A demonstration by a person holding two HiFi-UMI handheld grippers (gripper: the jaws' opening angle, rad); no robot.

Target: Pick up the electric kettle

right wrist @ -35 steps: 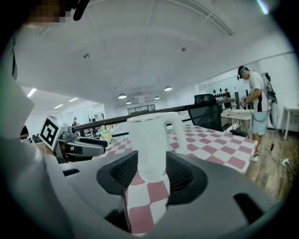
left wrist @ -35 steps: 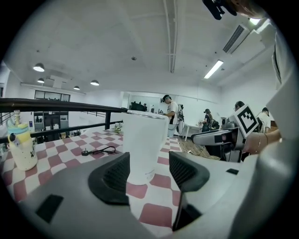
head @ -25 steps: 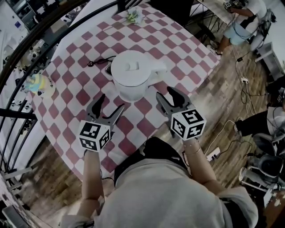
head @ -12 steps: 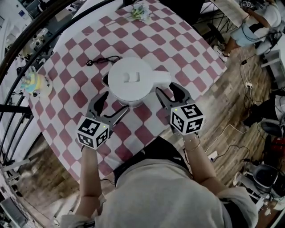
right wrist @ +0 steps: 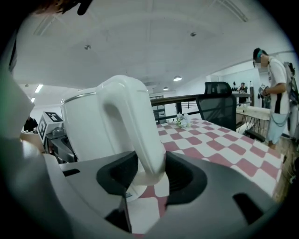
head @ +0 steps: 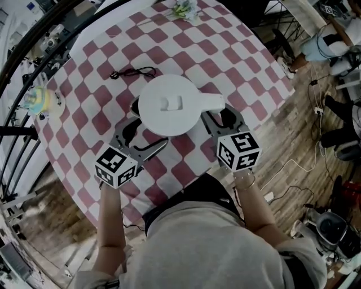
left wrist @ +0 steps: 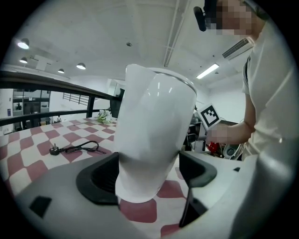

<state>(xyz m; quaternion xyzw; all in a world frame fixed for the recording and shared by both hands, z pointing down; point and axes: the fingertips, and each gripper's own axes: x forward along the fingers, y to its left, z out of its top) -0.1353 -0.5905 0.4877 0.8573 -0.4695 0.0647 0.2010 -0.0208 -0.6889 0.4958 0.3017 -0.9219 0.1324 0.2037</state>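
The white electric kettle stands on the red-and-white checked table, its handle pointing right. My left gripper is open and has just been opening to its widest; the kettle's lower body sits between its jaws. My right gripper has just been closing. Its pads lie against both sides of the handle's lower end. The kettle rests on the cloth.
A black power cord with plug lies behind the kettle. A small flower bunch sits at the far edge, a colourful object at the left edge. A black railing curves along the left. People stand beyond the table's right side.
Both grippers have moved forward to the kettle. The left jaws now flank its body, and the right jaws now sit around the handle instead of short of it.
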